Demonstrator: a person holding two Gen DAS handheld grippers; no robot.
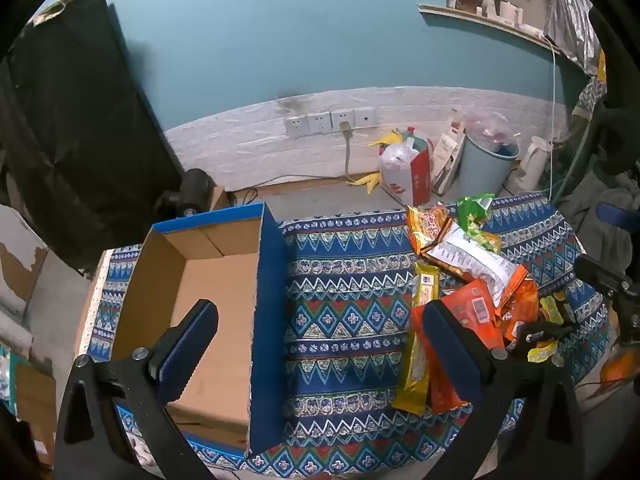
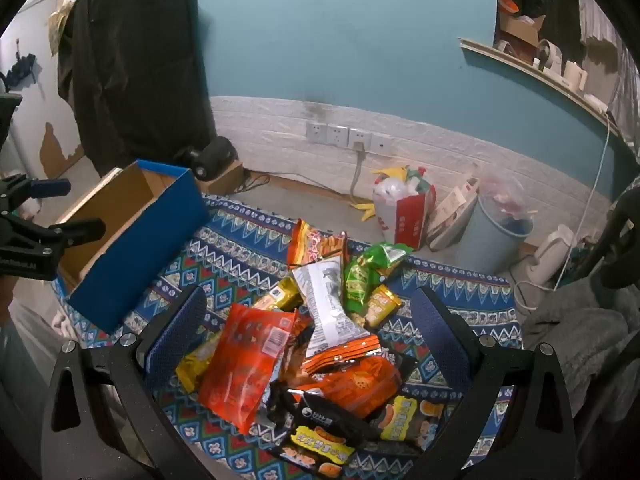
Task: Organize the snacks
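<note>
An empty cardboard box (image 1: 216, 280) with blue outer walls sits at the left of a patterned blue cloth (image 1: 344, 312); it also shows in the right wrist view (image 2: 136, 240). A pile of snack packets lies at the right: a long yellow bar (image 1: 418, 340), an orange packet (image 2: 244, 360), a white packet (image 2: 328, 304), a green packet (image 2: 360, 276). My left gripper (image 1: 320, 328) is open, above the box's right wall and the cloth. My right gripper (image 2: 308, 320) is open, hovering over the pile with nothing held.
Behind the cloth stand a red and white bag (image 1: 408, 168), a pale blue bin (image 1: 484, 164) and a white kettle (image 1: 532, 164). Wall sockets (image 1: 332, 122) with a plugged cable are on the white brick strip. A black cover (image 1: 72, 120) hangs at the left.
</note>
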